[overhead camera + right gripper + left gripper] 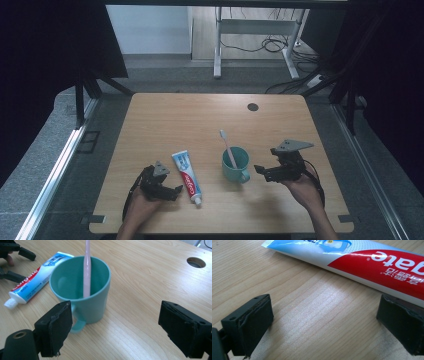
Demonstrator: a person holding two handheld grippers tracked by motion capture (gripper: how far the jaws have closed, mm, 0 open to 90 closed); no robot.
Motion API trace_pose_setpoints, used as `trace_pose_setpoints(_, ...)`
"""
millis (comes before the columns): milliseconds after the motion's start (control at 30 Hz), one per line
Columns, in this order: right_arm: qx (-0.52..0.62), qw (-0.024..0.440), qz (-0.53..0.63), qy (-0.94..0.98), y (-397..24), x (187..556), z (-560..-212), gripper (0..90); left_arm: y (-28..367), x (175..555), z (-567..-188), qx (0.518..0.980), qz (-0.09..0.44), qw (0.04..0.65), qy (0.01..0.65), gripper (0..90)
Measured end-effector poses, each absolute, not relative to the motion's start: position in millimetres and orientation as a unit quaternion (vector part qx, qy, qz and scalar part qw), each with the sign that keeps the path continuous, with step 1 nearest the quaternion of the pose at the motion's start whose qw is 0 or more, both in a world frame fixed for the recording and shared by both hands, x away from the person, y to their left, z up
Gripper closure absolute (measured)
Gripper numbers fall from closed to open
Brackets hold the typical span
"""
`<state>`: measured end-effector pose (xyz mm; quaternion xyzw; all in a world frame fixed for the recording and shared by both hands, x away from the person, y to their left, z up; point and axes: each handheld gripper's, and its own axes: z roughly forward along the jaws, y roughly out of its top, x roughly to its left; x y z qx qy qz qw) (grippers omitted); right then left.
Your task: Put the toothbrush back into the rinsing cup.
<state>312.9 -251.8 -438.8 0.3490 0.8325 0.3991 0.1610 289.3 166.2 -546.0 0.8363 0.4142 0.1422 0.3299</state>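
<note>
The far end of the toothpaste tube [372,267] is cut off by the frame edges in the left gripper view, and its near edge is partly covered there by one black jaw; the lettering on it is seen upside down. The head of the pink toothbrush [86,270] is cut off at the top of the right gripper view, and its lower end is hidden inside the teal mug [82,290]. The surface [190,120] is a pale wood-grain board with rounded corners and a round cable hole [252,107] near its far edge; grey flooring, a white desk frame [260,30] and loose cables are seen beyond it, with dark curtains at both sides. The tube is glossy, flat and tapered, white with blue and red print, and is laid on the surface between the two grippers with its white cap toward the person. The mug is smooth plastic with a loop handle, and the toothbrush is leaned inside it. The left hand-held gripper [172,191] is held released, jaws wide apart just beside the tube. The right hand-held gripper [261,171] is likewise released, near the mug's handle side, nothing being gripped.
</note>
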Motion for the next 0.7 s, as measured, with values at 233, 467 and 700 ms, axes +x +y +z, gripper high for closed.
trace_pose_setpoints(233, 0.353, 0.168, 0.39, 0.833, -260, 309, -448, 11.7, 167, 289, -546, 0.838, 0.142, 0.329, 0.413, 0.5)
trace_pose_setpoints(467, 0.359, 0.166, 0.388, 0.833, -264, 306, -459, 11.7, 167, 289, -546, 0.839, 0.142, 0.327, 0.412, 0.5)
trace_pose_setpoints(700, 0.368, 0.171, 0.383, 0.83, -270, 303, -473, 11.0, 166, 289, -546, 0.837, 0.143, 0.329, 0.414, 0.7)
